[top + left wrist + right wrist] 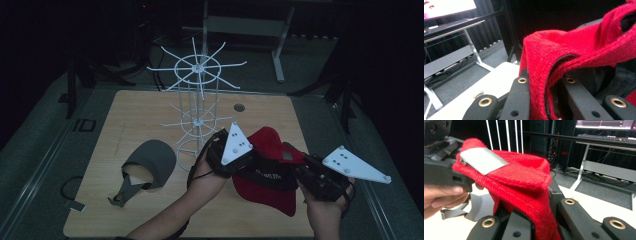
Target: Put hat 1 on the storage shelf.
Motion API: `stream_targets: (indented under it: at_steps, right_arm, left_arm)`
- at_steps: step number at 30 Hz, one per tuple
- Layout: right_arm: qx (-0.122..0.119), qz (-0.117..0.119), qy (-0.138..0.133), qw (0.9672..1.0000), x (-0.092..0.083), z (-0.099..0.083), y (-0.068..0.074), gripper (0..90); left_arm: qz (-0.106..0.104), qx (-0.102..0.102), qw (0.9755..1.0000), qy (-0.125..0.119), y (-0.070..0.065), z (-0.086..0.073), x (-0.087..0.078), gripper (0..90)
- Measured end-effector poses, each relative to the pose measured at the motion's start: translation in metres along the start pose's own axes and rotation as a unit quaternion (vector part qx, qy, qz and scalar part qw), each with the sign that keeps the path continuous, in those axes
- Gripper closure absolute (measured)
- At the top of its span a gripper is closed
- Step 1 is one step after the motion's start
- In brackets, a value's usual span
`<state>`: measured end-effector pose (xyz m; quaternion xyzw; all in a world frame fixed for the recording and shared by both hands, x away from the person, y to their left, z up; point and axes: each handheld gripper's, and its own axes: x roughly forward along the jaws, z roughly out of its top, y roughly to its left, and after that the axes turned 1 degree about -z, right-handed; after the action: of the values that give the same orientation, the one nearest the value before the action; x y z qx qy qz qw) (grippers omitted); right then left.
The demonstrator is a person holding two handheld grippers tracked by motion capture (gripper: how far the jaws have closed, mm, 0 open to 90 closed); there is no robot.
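Both my grippers, L (pixel 541 100) & R (pixel 541 225), are clamped on the red cap (pixel 270 165), its fabric pinched between each pair of jaws, lifted off table; still to do, I'd guess: hang it on white wire rack (pixel 197 100) ahead of jaws; grey cap (pixel 150 162) untouched.

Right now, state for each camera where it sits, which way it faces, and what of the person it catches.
High view: above the near table edge, looking forward and down at the white wire rack, grey cap and red cap; both forearms enter from below.
Left gripper view: on the left gripper, jaws shut on red cap fabric.
Right gripper view: on the right gripper, clamping the cap; a hand shows.
All share the red cap.
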<state>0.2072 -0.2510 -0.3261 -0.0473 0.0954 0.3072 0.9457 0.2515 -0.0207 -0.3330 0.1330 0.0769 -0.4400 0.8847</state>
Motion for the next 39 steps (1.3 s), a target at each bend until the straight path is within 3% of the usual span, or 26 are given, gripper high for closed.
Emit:
stream_targets:
  at_steps: [9,13,14,15,21,22,23,24,25,27,28,30,31,32,34,35,36,38,39]
  right_arm:
    - [-0.003,0.006,-0.006,1.0000,-0.013,-0.009,0.000,80.2]
    - [-0.006,0.012,-0.003,0.9999,-0.019,-0.013,0.003,73.8]
    - [-0.016,0.020,0.001,0.9997,-0.023,-0.014,0.004,64.5]
    - [-0.016,0.020,0.001,0.9997,-0.023,-0.014,0.004,64.5]
    - [-0.034,0.069,0.010,0.9970,-0.031,-0.018,0.005,48.0]
    - [-0.042,0.091,0.021,0.9947,-0.032,-0.020,0.006,46.3]
    - [-0.042,0.091,0.021,0.9947,-0.032,-0.020,0.006,46.3]
    - [-0.042,0.111,0.023,0.9927,-0.034,-0.021,0.006,46.3]
    - [-0.042,0.111,0.023,0.9927,-0.034,-0.021,0.006,46.3]
    - [-0.051,0.112,0.029,0.9920,-0.036,-0.022,0.009,44.5]
    - [-0.050,0.133,0.030,0.9894,-0.038,-0.022,0.009,44.6]
    - [-0.050,0.132,0.027,0.9896,-0.039,-0.022,0.008,44.7]
    - [-0.049,0.144,0.023,0.9881,-0.041,-0.021,0.006,45.0]
    - [-0.046,0.131,0.016,0.9902,-0.042,-0.020,0.002,46.3]
    - [-0.052,0.117,0.017,0.9916,-0.042,-0.020,0.001,46.6]
    - [-0.055,0.108,0.020,0.9925,-0.039,-0.019,-0.001,46.6]
    - [-0.054,0.104,0.022,0.9929,-0.037,-0.018,-0.003,46.9]
    - [-0.058,0.104,0.029,0.9925,-0.029,-0.017,-0.006,48.2]
    - [-0.060,0.108,0.031,0.9919,-0.026,-0.017,-0.007,48.6]
  left_arm:
    - [-0.013,0.011,0.9998,-0.011,-0.004,0.011,-0.006,85.3]
    - [-0.019,0.017,0.9996,-0.012,-0.005,0.015,-0.005,85.3]
    - [-0.020,0.016,0.9996,-0.013,-0.005,0.016,-0.006,85.3]
    - [-0.019,0.017,0.9996,-0.013,-0.005,0.016,-0.006,85.3]
    - [-0.036,0.019,0.9989,-0.022,-0.008,0.016,-0.009,85.2]
    - [-0.030,0.021,0.9991,-0.023,-0.009,0.015,-0.009,85.2]
    - [-0.035,0.020,0.9989,-0.023,-0.008,0.015,-0.010,85.2]
    - [-0.027,0.021,0.9992,-0.022,-0.007,0.014,-0.010,85.2]
    - [-0.024,0.019,0.9993,-0.021,-0.005,0.013,-0.010,85.2]
    - [-0.031,0.013,0.9993,-0.018,-0.001,0.010,-0.009,85.1]
    - [-0.043,0.011,0.9988,-0.017,0.002,0.007,-0.010,85.1]
    - [-0.048,0.016,0.9986,-0.016,0.003,0.005,-0.011,85.1]
    - [-0.051,0.019,0.9984,-0.014,0.005,0.003,-0.012,85.0]
    - [-0.066,0.022,0.9974,-0.019,0.006,0.001,-0.013,85.0]
    - [-0.075,0.025,0.9967,-0.020,0.010,-0.004,-0.015,85.0]
    - [-0.091,0.026,0.9952,-0.025,0.013,-0.006,-0.017,84.9]
    - [-0.092,0.025,0.9953,-0.022,0.016,-0.008,-0.018,84.9]
    - [-0.129,0.025,0.9910,-0.028,0.022,-0.011,-0.020,84.8]
    - [-0.131,0.032,0.9904,-0.030,0.024,-0.012,-0.021,84.8]
